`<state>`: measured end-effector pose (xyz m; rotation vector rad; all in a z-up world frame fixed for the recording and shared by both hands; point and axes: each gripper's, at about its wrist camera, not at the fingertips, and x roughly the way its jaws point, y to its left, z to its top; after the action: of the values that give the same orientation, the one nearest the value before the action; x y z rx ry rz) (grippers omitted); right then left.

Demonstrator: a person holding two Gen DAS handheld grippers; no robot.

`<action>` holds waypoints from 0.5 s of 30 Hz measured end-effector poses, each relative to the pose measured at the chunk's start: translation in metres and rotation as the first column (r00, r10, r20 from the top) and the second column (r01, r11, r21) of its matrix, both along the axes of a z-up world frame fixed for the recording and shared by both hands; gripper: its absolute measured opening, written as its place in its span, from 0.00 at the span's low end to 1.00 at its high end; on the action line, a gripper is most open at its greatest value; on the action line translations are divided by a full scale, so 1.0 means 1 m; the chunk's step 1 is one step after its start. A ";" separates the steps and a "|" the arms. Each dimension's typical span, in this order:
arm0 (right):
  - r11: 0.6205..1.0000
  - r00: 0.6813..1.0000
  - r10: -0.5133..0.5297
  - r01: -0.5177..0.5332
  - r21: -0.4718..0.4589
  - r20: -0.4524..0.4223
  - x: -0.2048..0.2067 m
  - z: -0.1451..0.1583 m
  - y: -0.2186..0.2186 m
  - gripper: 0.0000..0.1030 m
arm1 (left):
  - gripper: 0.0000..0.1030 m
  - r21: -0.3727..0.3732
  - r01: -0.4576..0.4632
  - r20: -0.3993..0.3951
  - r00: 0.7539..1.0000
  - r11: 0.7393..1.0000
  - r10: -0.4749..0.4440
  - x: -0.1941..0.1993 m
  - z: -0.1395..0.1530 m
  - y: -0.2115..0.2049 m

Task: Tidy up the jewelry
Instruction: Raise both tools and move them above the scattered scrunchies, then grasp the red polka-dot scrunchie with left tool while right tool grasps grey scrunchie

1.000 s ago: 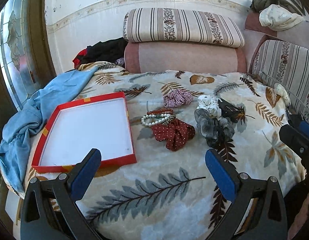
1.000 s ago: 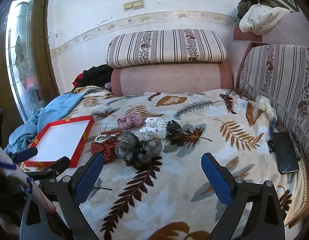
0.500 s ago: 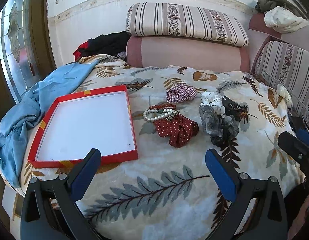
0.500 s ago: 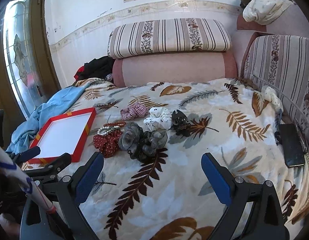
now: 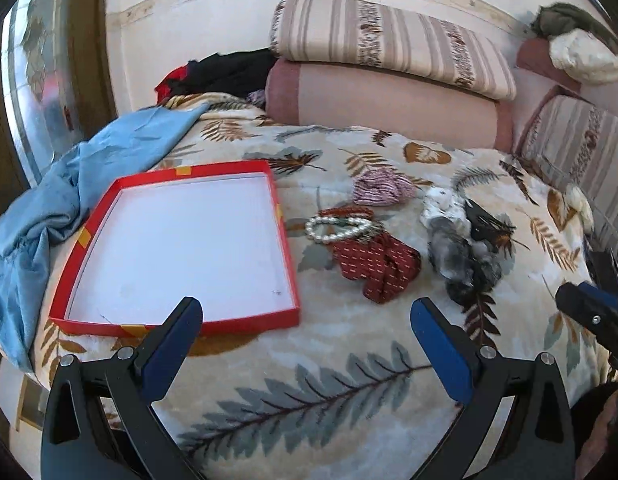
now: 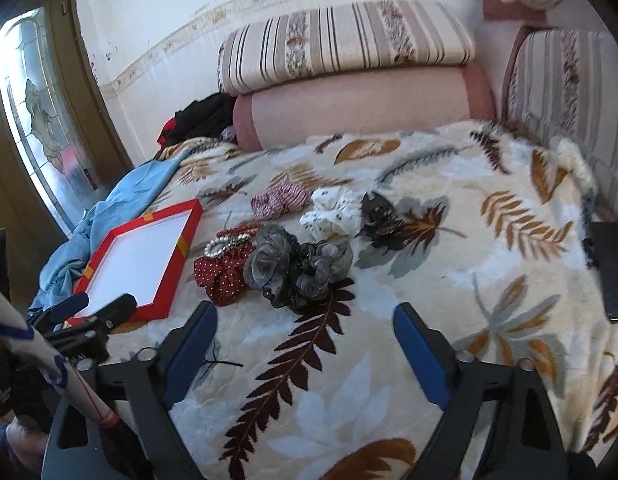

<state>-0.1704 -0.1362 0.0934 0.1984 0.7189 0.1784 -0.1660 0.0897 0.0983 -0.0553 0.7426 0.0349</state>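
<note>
Jewelry [image 5: 338,229] lies untouched ahead of the left gripper [image 5: 307,330], spread empty, and right gripper [image 6: 305,334], closing on nothing, both tilted downward.

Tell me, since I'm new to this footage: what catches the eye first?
The red box, shallow, white inside and empty, lies left on the leaf-print blanket. Right of it sits a cluster: a pearl bracelet, a dotted red scrunchie and a grey scrunchie. Striped cushions line the wall behind.
</note>
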 end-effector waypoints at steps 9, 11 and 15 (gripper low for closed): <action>0.992 0.989 0.066 -0.050 0.119 -0.135 0.059 -0.030 0.005 0.83 | 1.00 -0.033 0.040 -0.012 0.999 0.999 -0.040 0.009 -0.011 0.007; 0.991 0.986 0.074 -0.056 0.120 -0.152 0.068 -0.035 0.008 0.83 | 1.00 -0.027 0.058 -0.002 0.998 0.998 -0.058 0.010 -0.010 0.004; 0.991 0.979 0.095 -0.076 0.108 -0.180 0.084 -0.042 0.014 0.84 | 1.00 -0.034 0.077 0.001 0.997 0.996 -0.077 0.014 -0.012 0.000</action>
<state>-0.0864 -0.1219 0.0511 0.2826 0.9046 0.2815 -0.1524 0.0901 0.0867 -0.0588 0.7450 -0.0510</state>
